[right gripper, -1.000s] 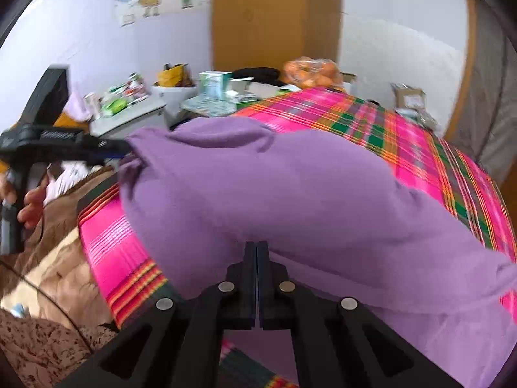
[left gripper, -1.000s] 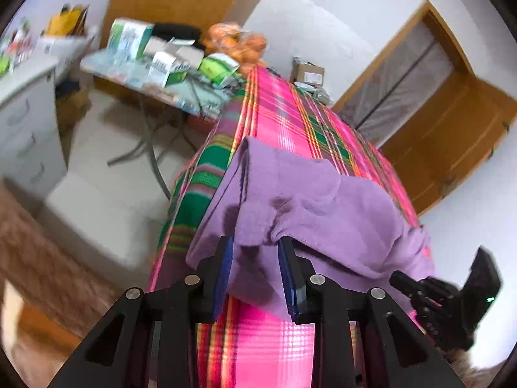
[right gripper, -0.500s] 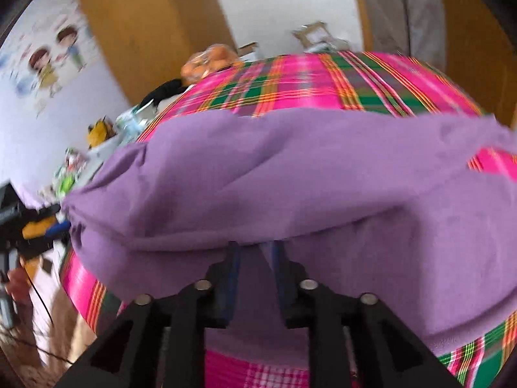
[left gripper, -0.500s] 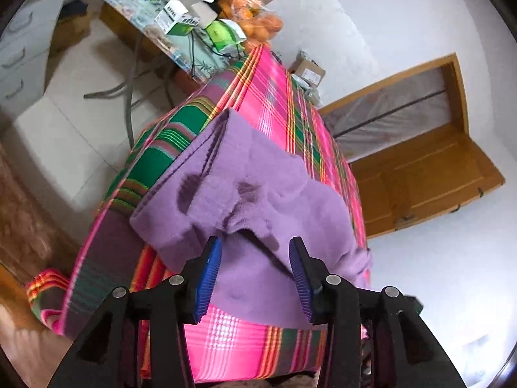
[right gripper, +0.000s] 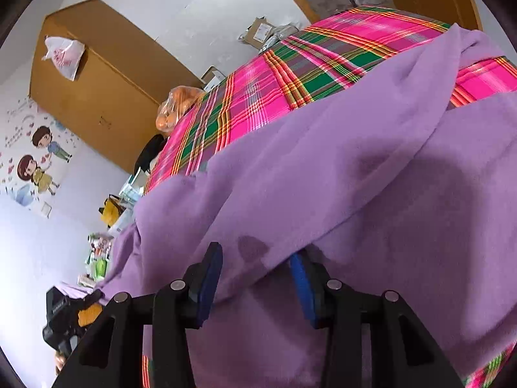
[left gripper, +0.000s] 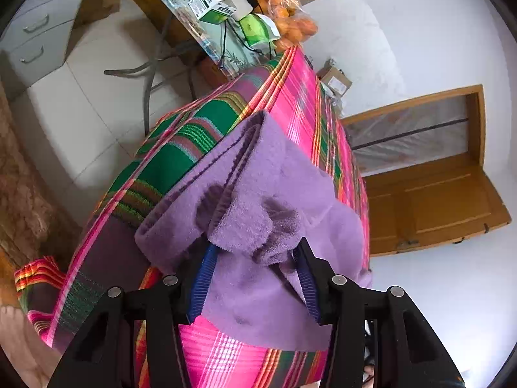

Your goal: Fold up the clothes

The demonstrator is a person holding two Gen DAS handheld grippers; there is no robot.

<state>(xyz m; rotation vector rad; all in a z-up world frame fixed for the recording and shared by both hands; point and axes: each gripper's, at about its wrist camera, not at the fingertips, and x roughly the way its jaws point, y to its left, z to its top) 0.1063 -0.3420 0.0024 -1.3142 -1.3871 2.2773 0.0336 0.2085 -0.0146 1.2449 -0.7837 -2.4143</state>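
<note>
A purple fleece garment [left gripper: 284, 177] lies folded over itself on the pink and green plaid table cloth [left gripper: 181, 148]. My left gripper [left gripper: 255, 281] is at its near corner with its jaws opening. A bunched fold of the fabric sits loosely between the blue pads [left gripper: 203, 284], not pinched. In the right wrist view the same garment [right gripper: 355, 177] fills the foreground. My right gripper [right gripper: 257, 274] is low against its folded edge with its jaws opening. The fabric edge hangs between the pads [right gripper: 211, 271] without being squeezed.
A side table [left gripper: 206, 42] with boxes and a bag of oranges [left gripper: 290, 22] stands beyond the table's far left end. Grey drawers [left gripper: 35, 32] are on the left and a wooden door [left gripper: 436, 194] on the right. Cardboard parcels [right gripper: 261, 32] lie at the far end.
Both grippers opened their jaws. The right one was pinched shut on the purple fabric and has let it go. Both views rolled, and the right gripper slid along the garment's edge.
</note>
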